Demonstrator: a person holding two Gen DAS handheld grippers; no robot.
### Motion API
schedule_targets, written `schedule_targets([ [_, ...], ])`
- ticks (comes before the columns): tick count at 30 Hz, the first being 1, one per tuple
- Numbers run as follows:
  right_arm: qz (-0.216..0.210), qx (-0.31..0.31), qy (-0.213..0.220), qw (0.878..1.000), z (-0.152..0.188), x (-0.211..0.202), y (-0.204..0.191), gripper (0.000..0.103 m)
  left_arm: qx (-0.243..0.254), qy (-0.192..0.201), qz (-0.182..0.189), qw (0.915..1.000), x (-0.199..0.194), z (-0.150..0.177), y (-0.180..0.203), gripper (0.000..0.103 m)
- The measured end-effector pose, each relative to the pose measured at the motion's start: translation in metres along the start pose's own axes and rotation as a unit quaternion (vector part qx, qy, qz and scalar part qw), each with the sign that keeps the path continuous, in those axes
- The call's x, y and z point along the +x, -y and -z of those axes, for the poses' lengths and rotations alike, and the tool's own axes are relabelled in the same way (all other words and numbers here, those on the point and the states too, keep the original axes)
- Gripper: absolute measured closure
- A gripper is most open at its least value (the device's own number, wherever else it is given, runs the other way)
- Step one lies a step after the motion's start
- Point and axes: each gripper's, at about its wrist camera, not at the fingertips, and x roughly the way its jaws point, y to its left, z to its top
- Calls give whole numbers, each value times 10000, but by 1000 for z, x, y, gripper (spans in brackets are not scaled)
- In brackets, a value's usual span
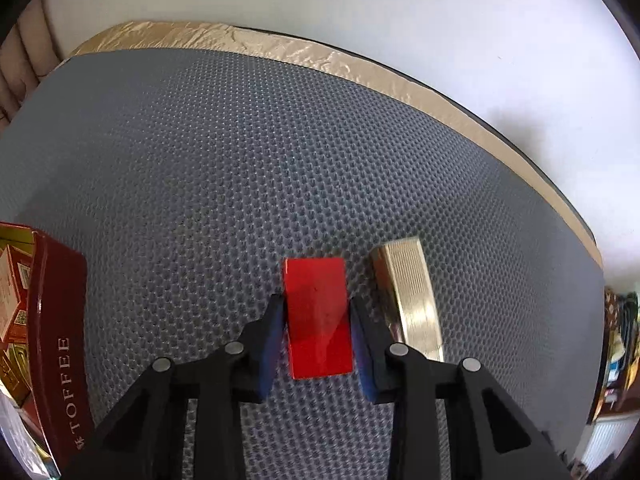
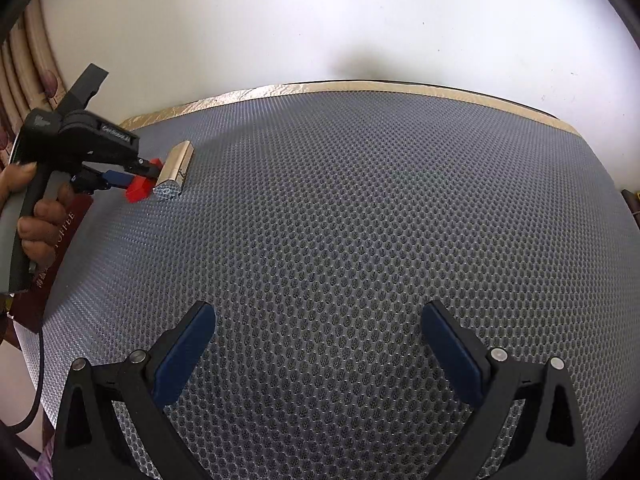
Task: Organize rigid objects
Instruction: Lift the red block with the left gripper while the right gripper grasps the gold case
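One flat, glossy red block (image 1: 318, 316) lies on the grey honeycomb-mesh surface (image 1: 240, 160) — the left hand-held gripper (image 1: 317, 312) clamps its long edges. One ribbed gold box (image 1: 412, 296) sits at its 3 o'clock. The right hand-held gripper (image 2: 318, 334) gapes, empty.

White wall (image 1: 360, 8) behind grey mesh mat (image 1: 240, 160)

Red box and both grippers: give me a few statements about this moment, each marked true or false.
1. The red box sits between the left gripper's pads. True.
2. The gold box lies inside the tin. False: it lies on the mat, beside the red box.
3. The right gripper is open, holding nothing. True.
4. The tin reads COFFEE. False: TOFFEE.
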Motion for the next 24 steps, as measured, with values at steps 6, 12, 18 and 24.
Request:
schedule_targets([
  [6, 101, -49, -77, 9999, 0, 8, -5, 1, 195, 149, 2, 9997, -18, 38, -10, 71],
  [12, 364, -226, -200, 9989, -2, 18, -14, 1, 470, 308, 33, 9984, -39, 81, -17, 71],
  [18, 526, -372, -282, 9975, -3, 27, -22, 0, 647, 392, 48, 9971, -55, 117, -31, 71],
  [24, 547, -379, -285, 9974, -4, 29, -23, 0, 902, 540, -110, 9944, -76, 149, -46, 70],
])
